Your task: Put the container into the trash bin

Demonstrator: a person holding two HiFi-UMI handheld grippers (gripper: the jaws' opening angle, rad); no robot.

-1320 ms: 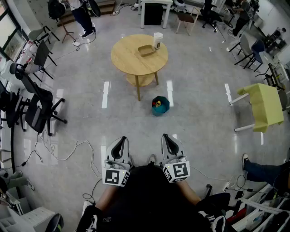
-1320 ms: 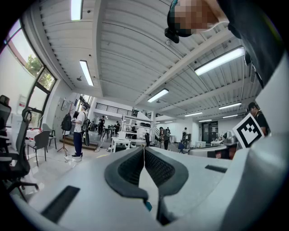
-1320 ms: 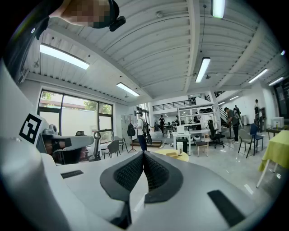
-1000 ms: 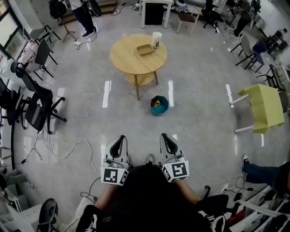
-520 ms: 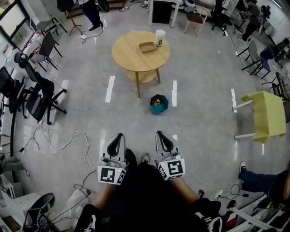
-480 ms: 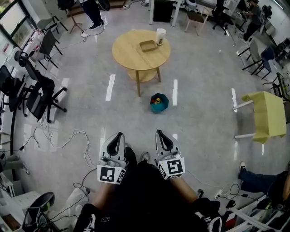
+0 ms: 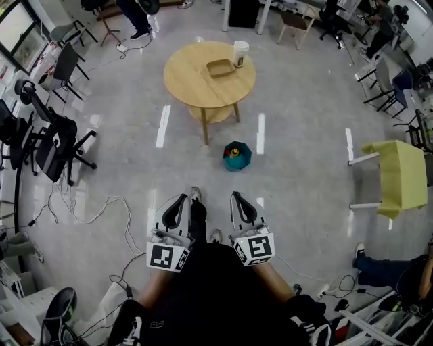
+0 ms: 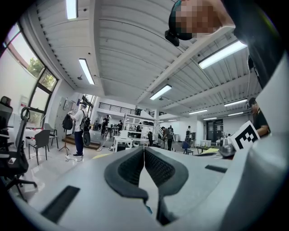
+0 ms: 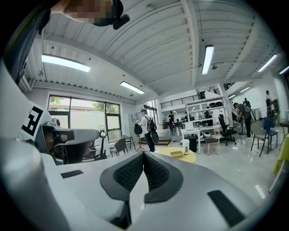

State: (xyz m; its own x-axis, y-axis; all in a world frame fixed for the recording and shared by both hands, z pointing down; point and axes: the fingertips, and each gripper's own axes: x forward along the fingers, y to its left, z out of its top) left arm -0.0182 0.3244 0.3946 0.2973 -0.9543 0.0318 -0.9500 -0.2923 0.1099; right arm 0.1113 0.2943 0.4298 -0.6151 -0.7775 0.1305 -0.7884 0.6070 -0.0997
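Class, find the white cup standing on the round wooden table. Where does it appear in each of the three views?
Head view: the white cup is at top centre, on the far right edge of the round table.
Left gripper view: it cannot be made out.
Right gripper view: the cup is right of centre, just above the jaws, on the table.
Shared landmark: the standing person with a backpack.

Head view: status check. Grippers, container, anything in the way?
Left gripper and right gripper shut, empty. Tan container on round table beside cup, untouched. Trash bin on floor, short of the table, on the approach.
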